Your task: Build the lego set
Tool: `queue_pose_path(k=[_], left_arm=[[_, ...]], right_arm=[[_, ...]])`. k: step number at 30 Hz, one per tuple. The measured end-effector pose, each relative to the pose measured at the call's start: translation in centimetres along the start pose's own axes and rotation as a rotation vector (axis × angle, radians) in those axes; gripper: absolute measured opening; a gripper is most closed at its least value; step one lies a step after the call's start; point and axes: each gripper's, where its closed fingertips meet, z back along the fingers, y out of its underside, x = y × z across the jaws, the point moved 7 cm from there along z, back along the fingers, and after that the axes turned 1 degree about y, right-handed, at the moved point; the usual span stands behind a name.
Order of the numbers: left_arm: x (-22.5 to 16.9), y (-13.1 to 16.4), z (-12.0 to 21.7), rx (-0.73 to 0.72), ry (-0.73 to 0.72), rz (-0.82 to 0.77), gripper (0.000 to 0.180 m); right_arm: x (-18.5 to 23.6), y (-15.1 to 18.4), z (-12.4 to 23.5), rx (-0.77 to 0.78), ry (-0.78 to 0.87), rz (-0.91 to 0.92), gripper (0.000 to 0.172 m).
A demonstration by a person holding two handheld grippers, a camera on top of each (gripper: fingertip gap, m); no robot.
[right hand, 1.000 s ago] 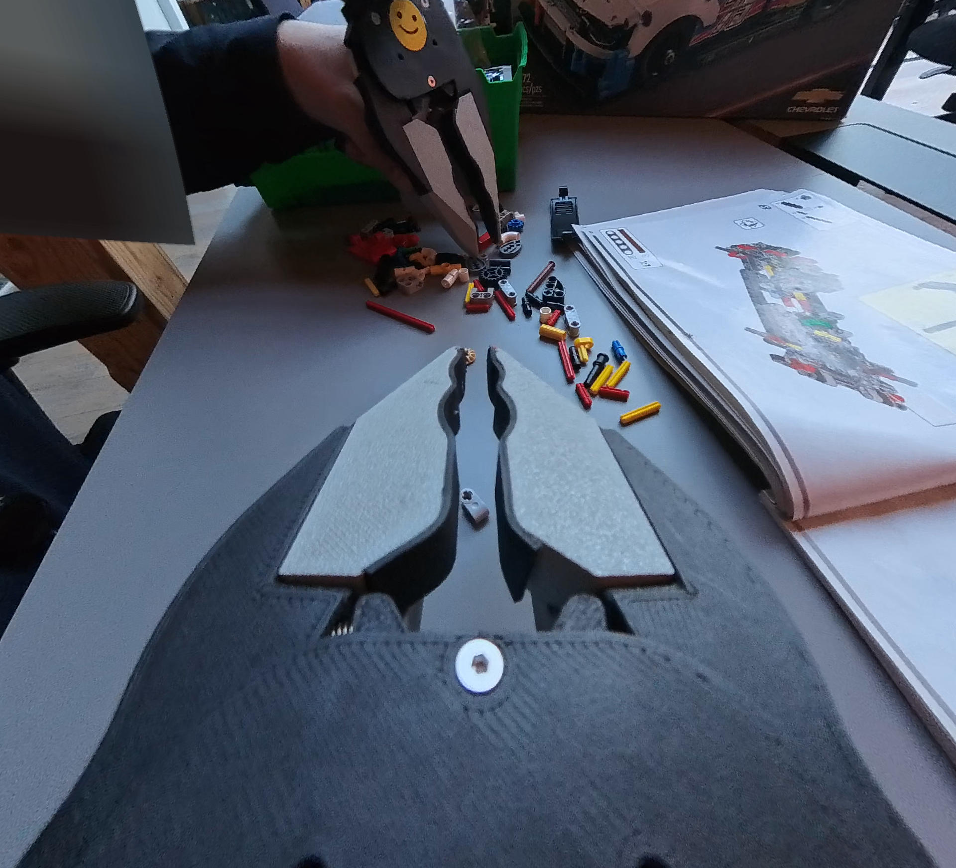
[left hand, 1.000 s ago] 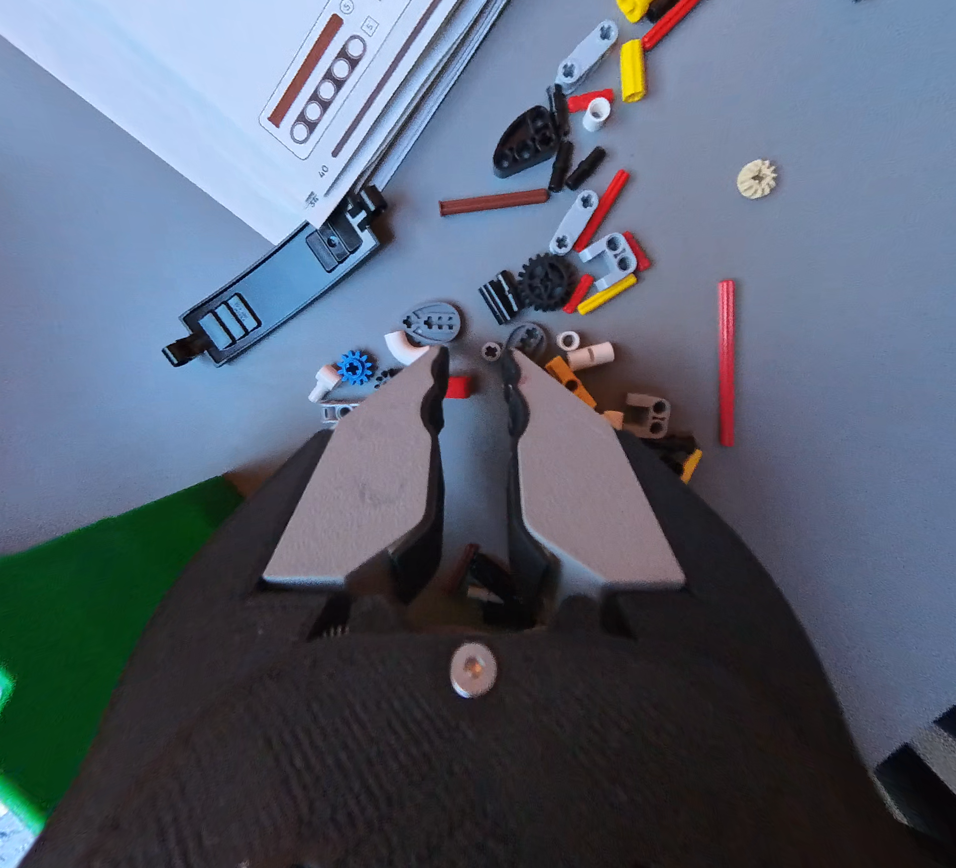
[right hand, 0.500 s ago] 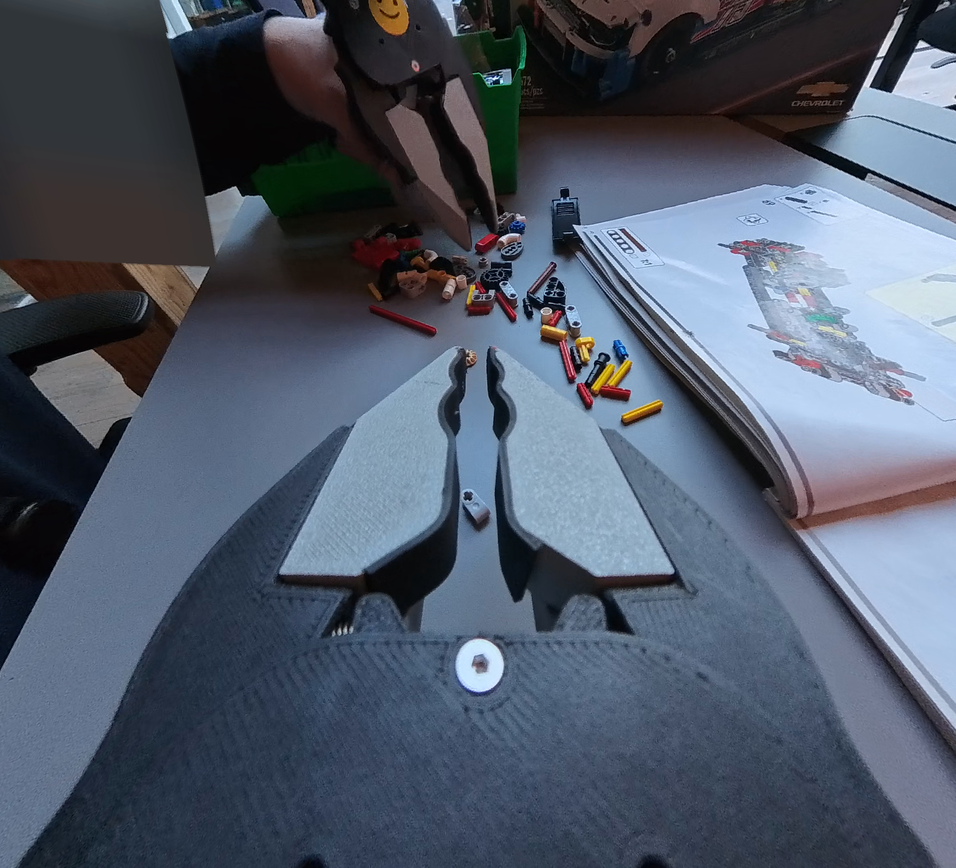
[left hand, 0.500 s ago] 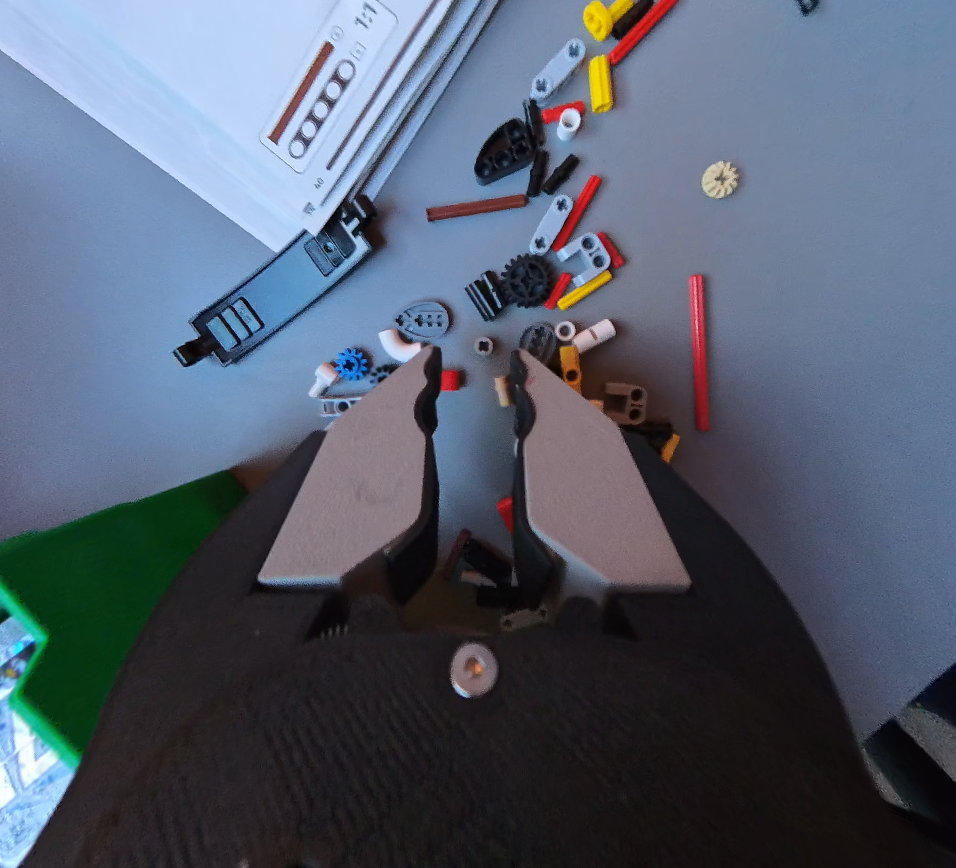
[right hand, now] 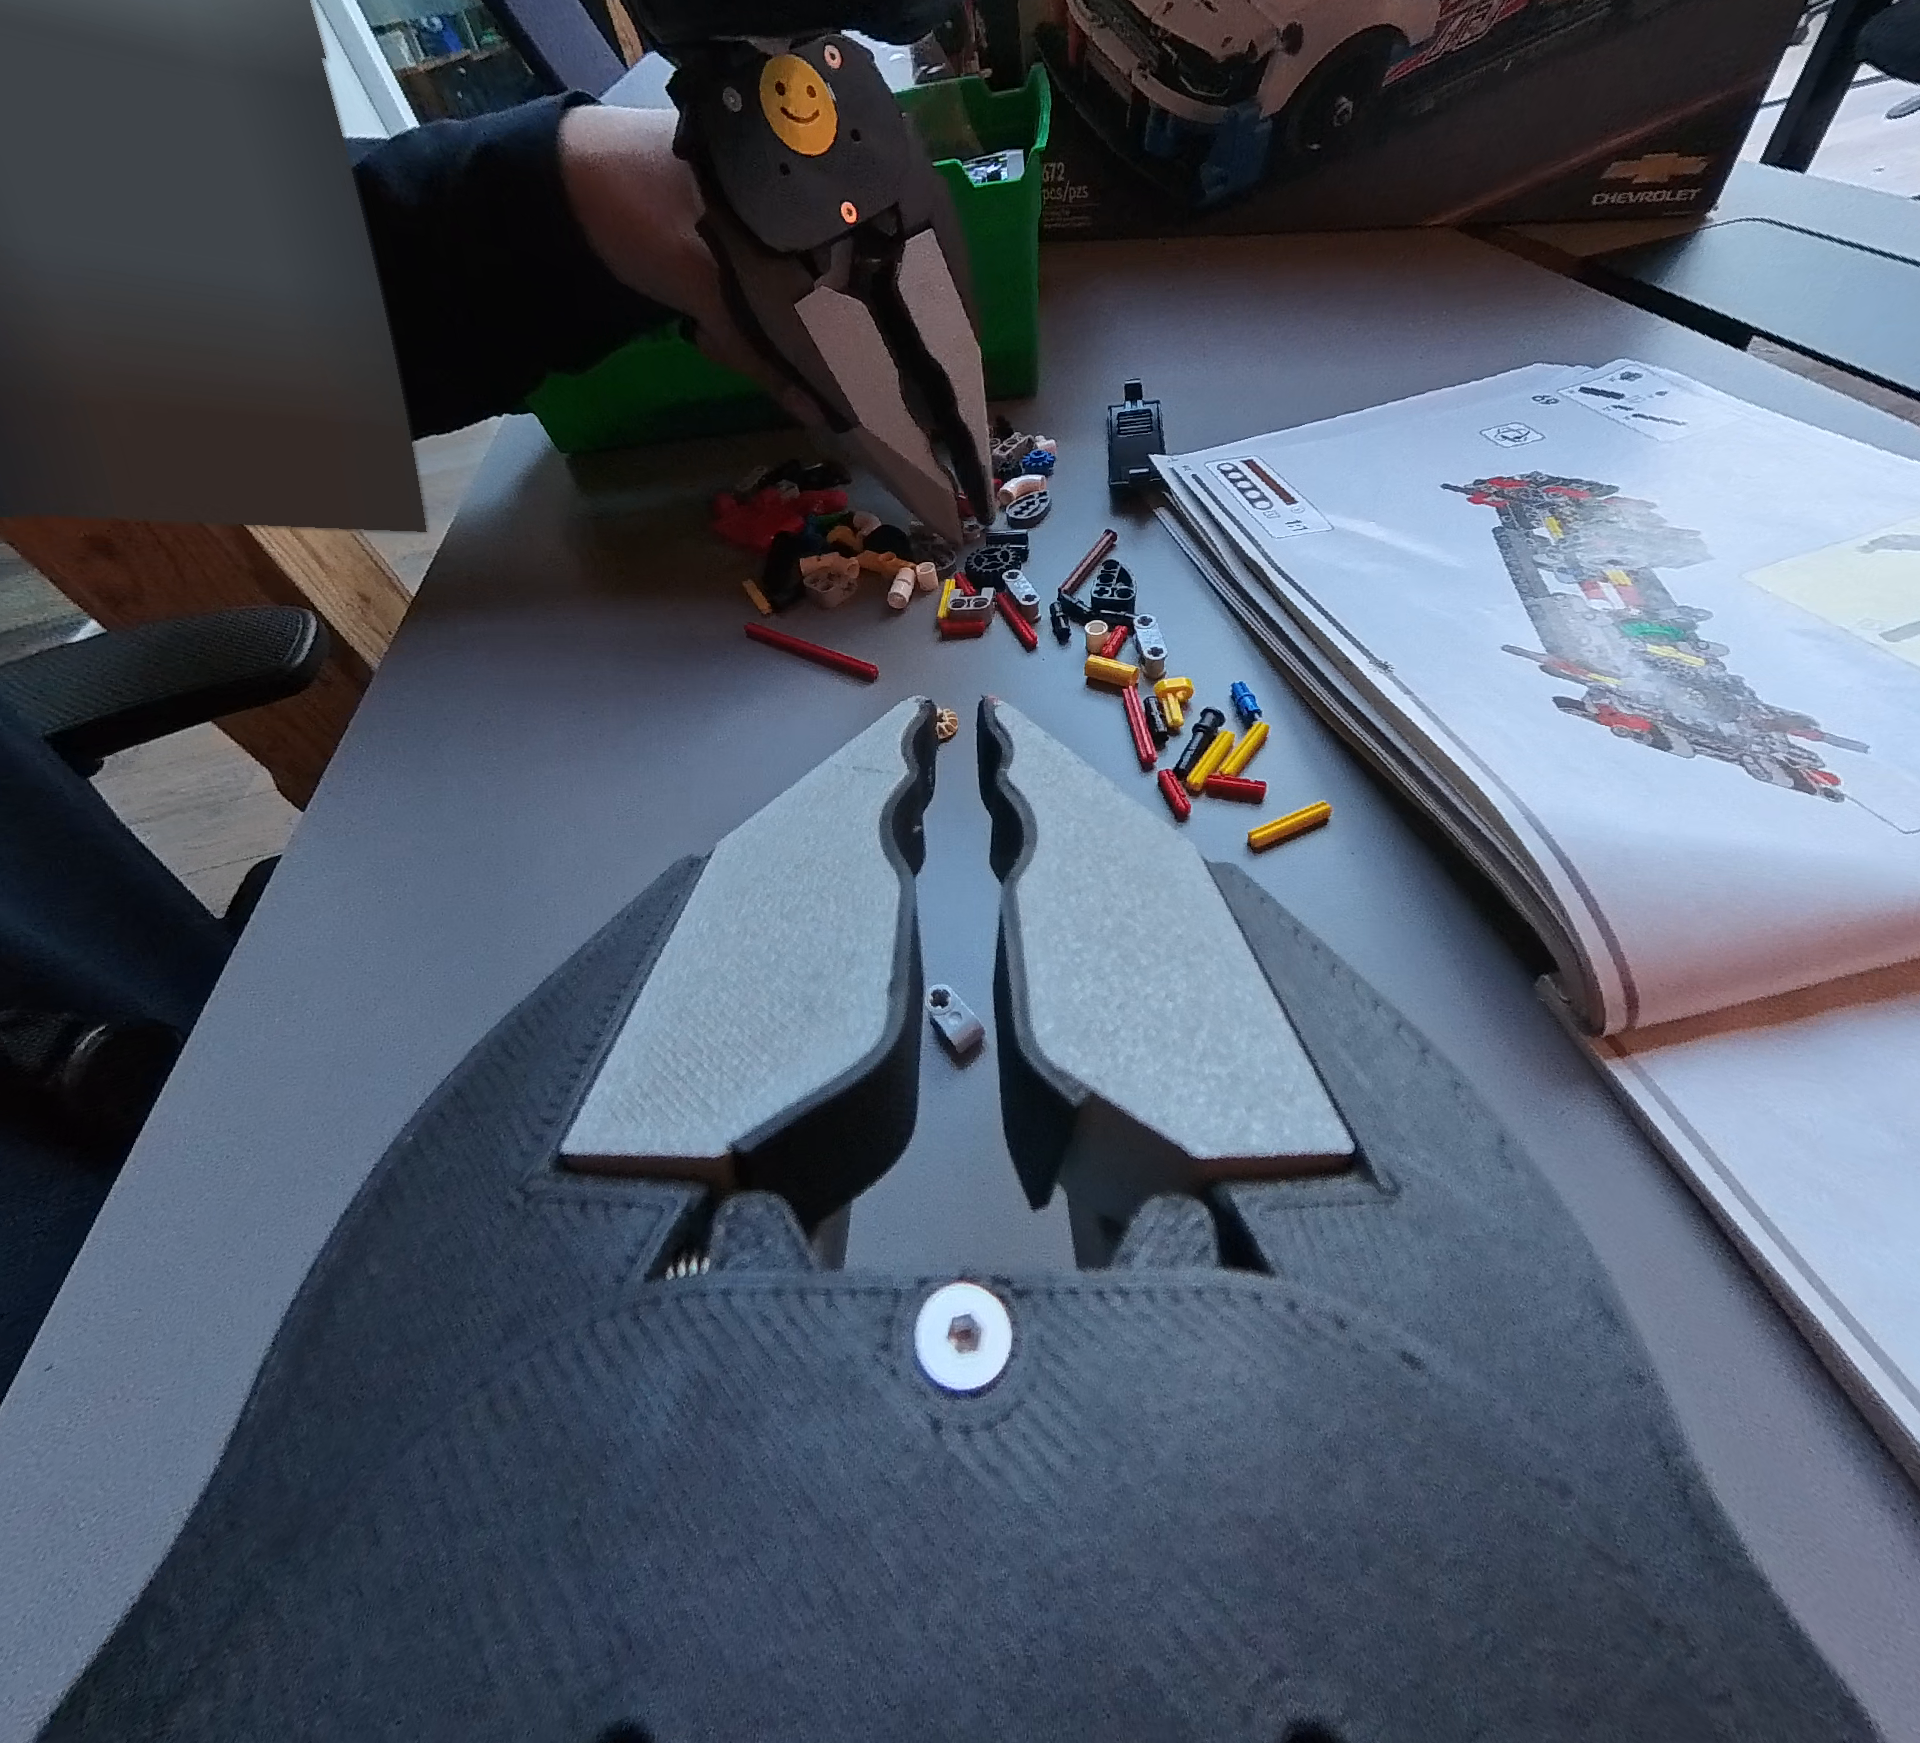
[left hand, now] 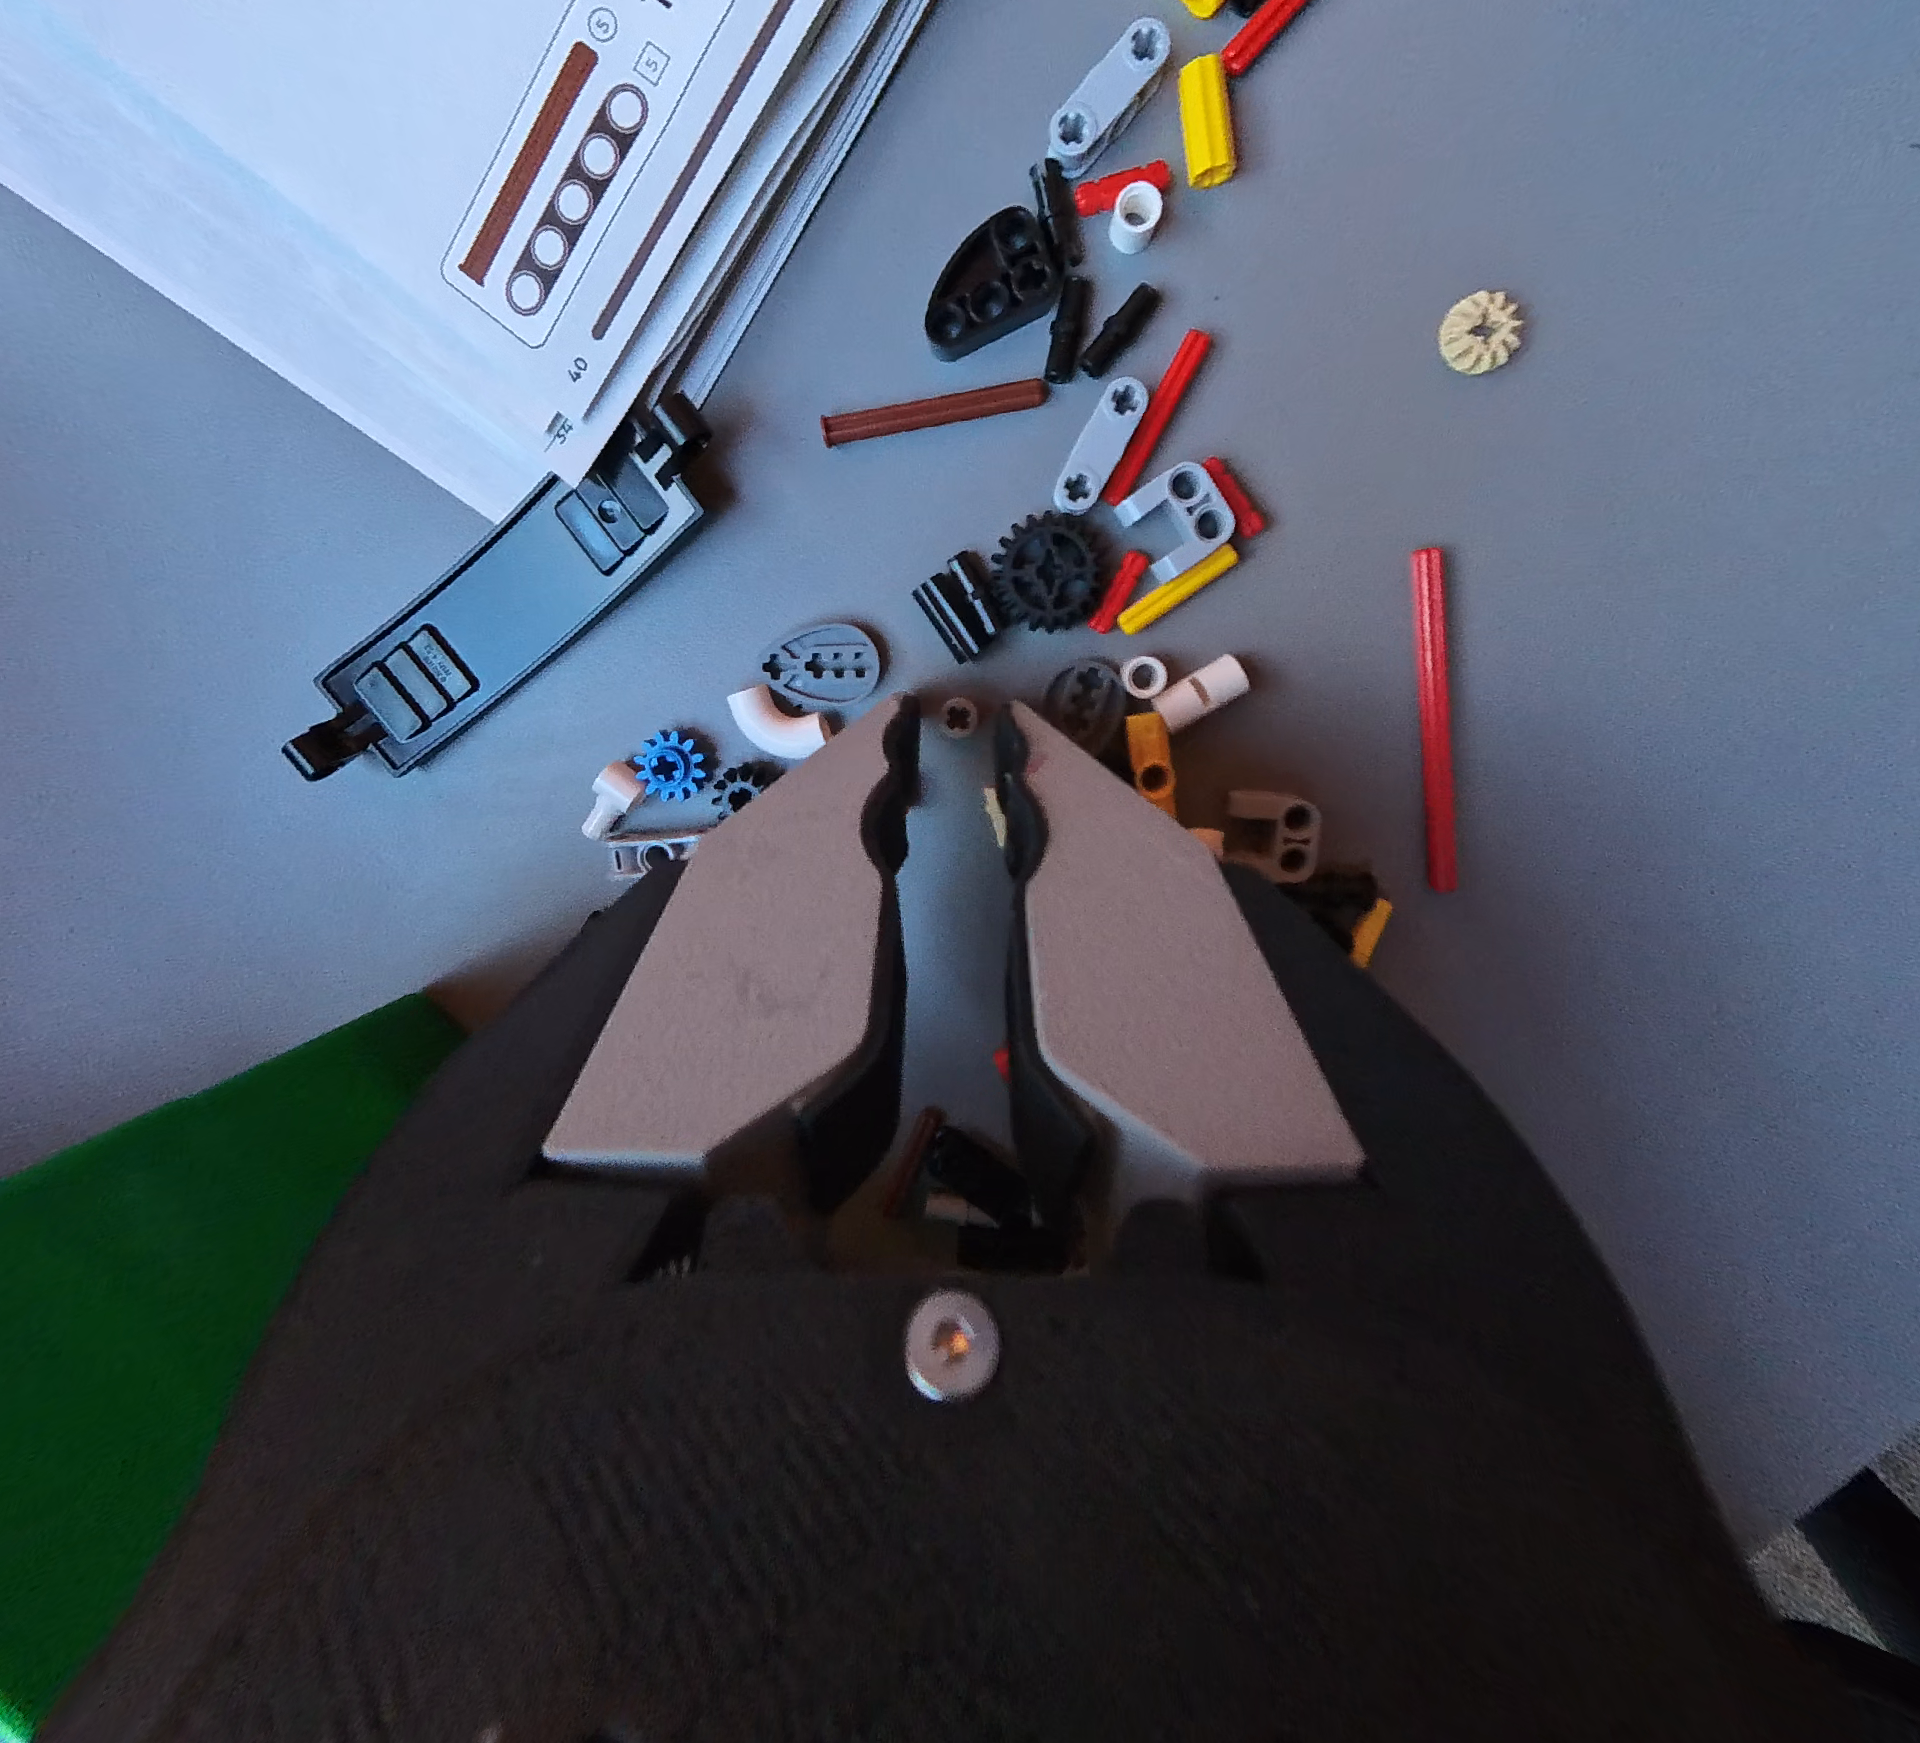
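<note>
A smooth grey desk point(left hand: 1662, 758) carries a scatter of small plastic building parts. In the left wrist view a glossy green bin point(left hand: 156, 1278) fills the lower left corner. Next comes a long, curved black panel point(left hand: 499, 623) with ribbed clips, one end tucked under a white paper booklet point(left hand: 364, 83). Then come a toothed blue gear point(left hand: 670, 763), a white elbow tube point(left hand: 779, 727) and a flat grey oval plate point(left hand: 821, 663) pierced with cross holes.

The left claw point(left hand: 954, 743) points down into this pile. Its flat matte fingers point(left hand: 790, 914), edged with wavy black pads, stand slightly spread. A tiny round bush point(left hand: 958, 714) with a cross hole lies on the desk between the tips, with a gap on each side, so nothing is pinched. To the right lie a black gear point(left hand: 1049, 571), a long ridged red axle point(left hand: 1432, 717) and a pale tan gear point(left hand: 1481, 330), well apart from the rest.

In the right wrist view a hand point(right hand: 623, 207) in a dark sleeve holds the left tool. The right claw point(right hand: 958, 722) hangs over bare desk, its grainy grey fingers point(right hand: 779, 966) nearly together with a thin slit between them and nothing in it. The tan gear sits just beyond its left tip. A small grey block point(right hand: 956, 1013) lies on the desk below, seen between the fingers. Farther right, the booklet lies open in front of a cardboard box point(right hand: 1455, 31).
</note>
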Motion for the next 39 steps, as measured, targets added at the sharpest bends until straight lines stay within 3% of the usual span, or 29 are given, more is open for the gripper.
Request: queue_pose_path(k=[11, 21, 24, 31, 35, 39], left_arm=[[-0.2, -0.4, 1.1, -0.036, -0.02, -0.042, 0.006], [-3.2, -1.3, 2.9, -0.114, -0.061, -0.228, 0.005], [-5.5, -3.3, 3.0, -0.183, 0.033, -0.262, 0.005], [-11.8, -9.6, -0.7, -0.251, 0.181, -0.434, 0.005], [-13.6, -10.9, -3.3, -0.234, 0.227, -0.461, 0.005], [-13.9, -11.0, -4.6, -0.201, 0.207, -0.465, 0.012]], right_arm=[[0.0, 0.0, 0.0, -0.005, -0.001, -0.004, 0.003], [0.1, 0.0, 0.0, -0.002, 0.001, 0.006, 0.003], [0.1, 0.0, 0.0, -0.003, 0.004, 0.011, 0.003], [-0.6, -0.3, 0.9, -0.043, 0.105, 0.03, 0.002], [-1.7, -0.7, 2.2, -0.076, 0.229, -0.002, 0.0], [-1.9, -0.8, 2.4, -0.082, 0.243, -0.025, 0.0]])
